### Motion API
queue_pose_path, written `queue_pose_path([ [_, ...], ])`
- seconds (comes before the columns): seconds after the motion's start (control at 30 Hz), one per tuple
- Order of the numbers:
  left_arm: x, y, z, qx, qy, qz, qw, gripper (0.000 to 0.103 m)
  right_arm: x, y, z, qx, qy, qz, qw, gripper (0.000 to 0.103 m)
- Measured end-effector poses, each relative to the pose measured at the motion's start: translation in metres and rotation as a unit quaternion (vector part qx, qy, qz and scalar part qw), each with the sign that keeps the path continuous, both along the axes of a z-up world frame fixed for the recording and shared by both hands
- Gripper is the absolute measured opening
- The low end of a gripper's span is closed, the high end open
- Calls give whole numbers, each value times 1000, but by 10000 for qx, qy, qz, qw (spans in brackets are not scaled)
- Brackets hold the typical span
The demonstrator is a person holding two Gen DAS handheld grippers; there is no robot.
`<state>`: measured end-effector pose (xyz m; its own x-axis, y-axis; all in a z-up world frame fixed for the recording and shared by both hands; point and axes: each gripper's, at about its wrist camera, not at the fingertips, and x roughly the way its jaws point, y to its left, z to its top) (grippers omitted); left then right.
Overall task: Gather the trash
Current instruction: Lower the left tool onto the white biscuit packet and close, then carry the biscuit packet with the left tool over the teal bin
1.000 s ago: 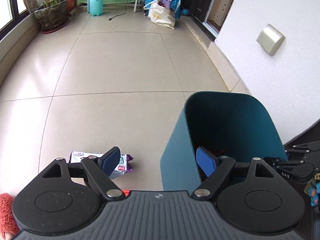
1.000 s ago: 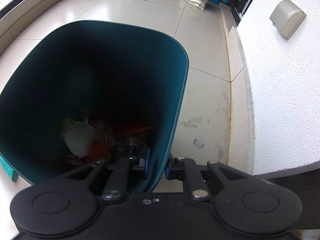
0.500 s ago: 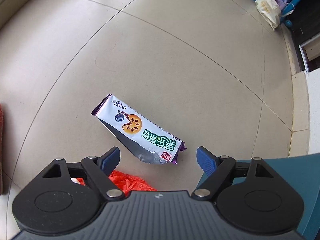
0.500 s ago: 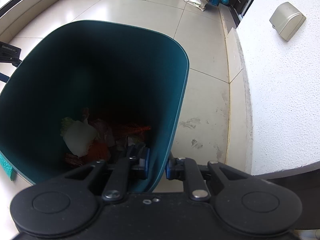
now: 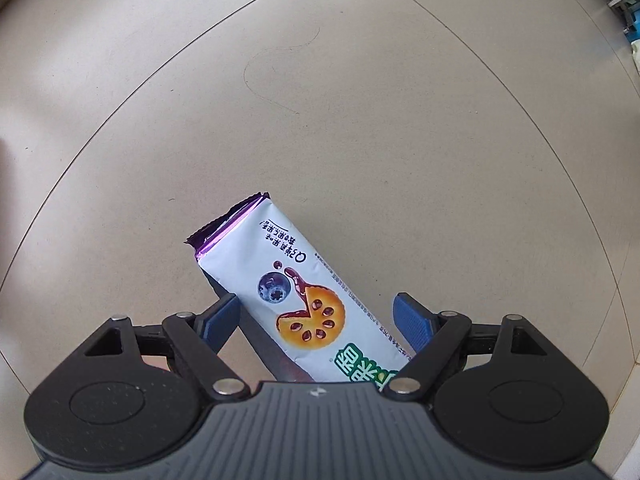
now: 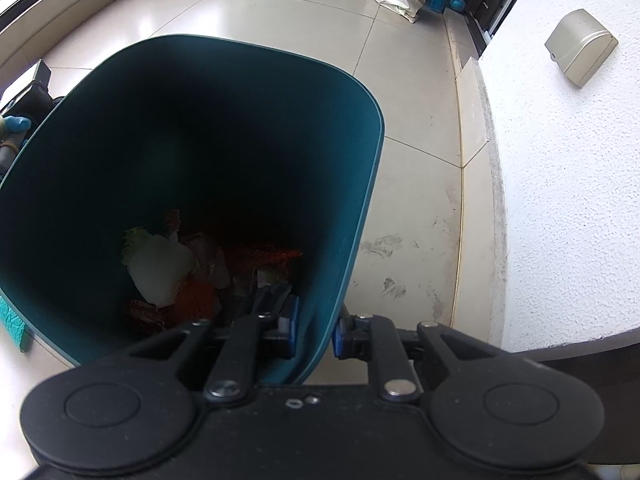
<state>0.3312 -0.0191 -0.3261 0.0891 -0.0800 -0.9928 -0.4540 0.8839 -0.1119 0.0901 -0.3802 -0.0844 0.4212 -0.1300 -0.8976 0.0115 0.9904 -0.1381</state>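
Having come down over the floor (image 5: pixel 360 100), now straddling the biscuit wrapper (image 5: pixel 304 304) with left gripper (image 5: pixel 316 316) fingers spread wide, not yet pinching. Holding the bin (image 6: pixel 352 240) rim, right gripper (image 6: pixel 316 334) fingers pinching its wall. Closing probably next.

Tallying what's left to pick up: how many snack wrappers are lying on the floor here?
1. The snack wrapper lies on the tiled floor between the left gripper's open jaws. More may lie outside both views.
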Motion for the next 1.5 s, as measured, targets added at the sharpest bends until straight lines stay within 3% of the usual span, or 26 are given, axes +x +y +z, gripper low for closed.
queue_pose_path([
  [0.23,0,-2,-31,274,419,-1,9987,84,3,2,-2,-79,37,66,9999,17],
  [0.4,-13,5,-38,416,512,-104,9978,83,2,3,-4,-104,26,46,9999,18],
  [0.5,-18,5,-39,463,585,-280,9968,61,1,3,-5,-109,24,30,9999,18],
  [0.57,-20,6,-36,495,547,-357,9966,54,1,5,-5,-153,26,29,9999,18],
  [0.73,-22,5,-20,582,306,-557,9963,50,2,6,-6,-177,34,8,9998,17],
  [0.93,-33,-3,30,670,-152,-910,9935,48,6,4,-11,-181,49,-54,9998,14],
  [1.2,-60,-14,121,456,-792,-1488,9846,47,5,-2,-12,-86,51,-252,9996,9],
  [1.5,-102,-40,233,186,-1455,-2307,9619,47,-7,-4,11,18,-160,-413,9990,7],
])
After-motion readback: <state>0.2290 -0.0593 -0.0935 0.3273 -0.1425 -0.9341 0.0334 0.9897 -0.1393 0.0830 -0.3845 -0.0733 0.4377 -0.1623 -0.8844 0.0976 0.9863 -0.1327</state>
